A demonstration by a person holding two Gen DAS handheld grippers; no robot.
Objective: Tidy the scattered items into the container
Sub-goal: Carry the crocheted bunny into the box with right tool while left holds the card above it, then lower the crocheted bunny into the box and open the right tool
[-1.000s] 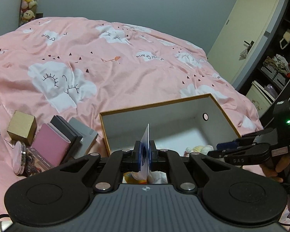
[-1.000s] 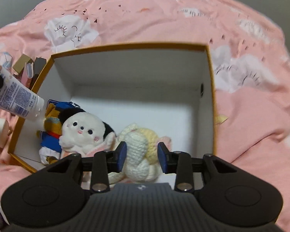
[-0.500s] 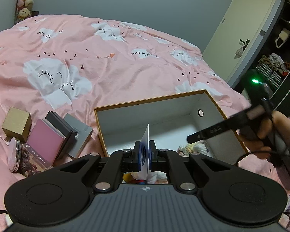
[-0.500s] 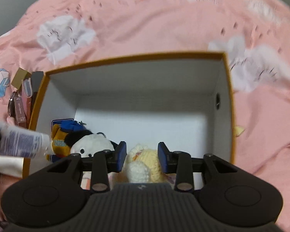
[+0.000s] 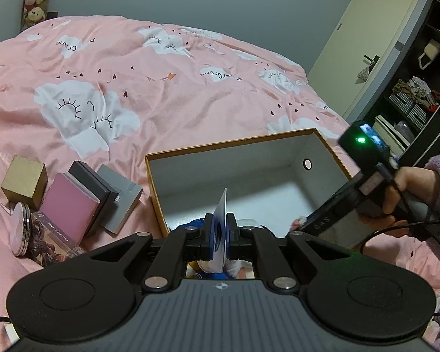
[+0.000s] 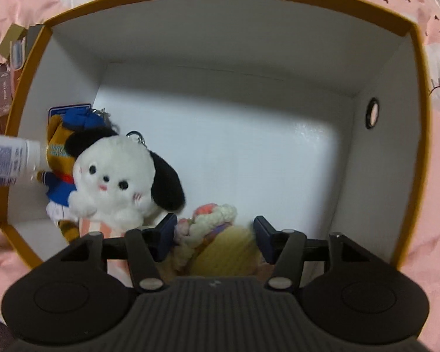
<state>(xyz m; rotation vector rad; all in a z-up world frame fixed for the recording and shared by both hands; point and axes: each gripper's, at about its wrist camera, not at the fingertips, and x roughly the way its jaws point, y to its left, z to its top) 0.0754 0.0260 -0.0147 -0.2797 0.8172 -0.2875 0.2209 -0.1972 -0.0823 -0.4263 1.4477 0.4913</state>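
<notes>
Orange-rimmed cardboard box (image 5: 322, 146), white inside, sits open on the bed, sunk a little into a pink duvet (image 5: 161, 88) printed with sleepy-eyed white clouds and small dark hearts. My left claw (image 5: 219, 236) is pinched together on the flat end of a white tube (image 5: 221, 220), holding it edge-up just over the near left corner of the box; from my right wrist camera its printed body (image 6: 6, 164) pokes in over the left wall. My right claw (image 6: 214, 237) points down into the box, its jaws spreading apart around a crocheted yarn toy (image 6: 217, 234) in cream, yellow and pink that lies on the box floor between them, the pads clear of it. Beside it, at the left wall, a white plush dog with black ears (image 6: 117, 179) leans on a blue-and-orange plush (image 6: 60, 158). Left of the box on the duvet lie a gold cube box (image 5: 23, 182), a pink case (image 5: 67, 208), grey and black boxes (image 5: 114, 196) and a round tin (image 5: 22, 228). Behind the bed are a grey wall, a pale door (image 5: 375, 44) and dark open shelves (image 5: 419, 94).
</notes>
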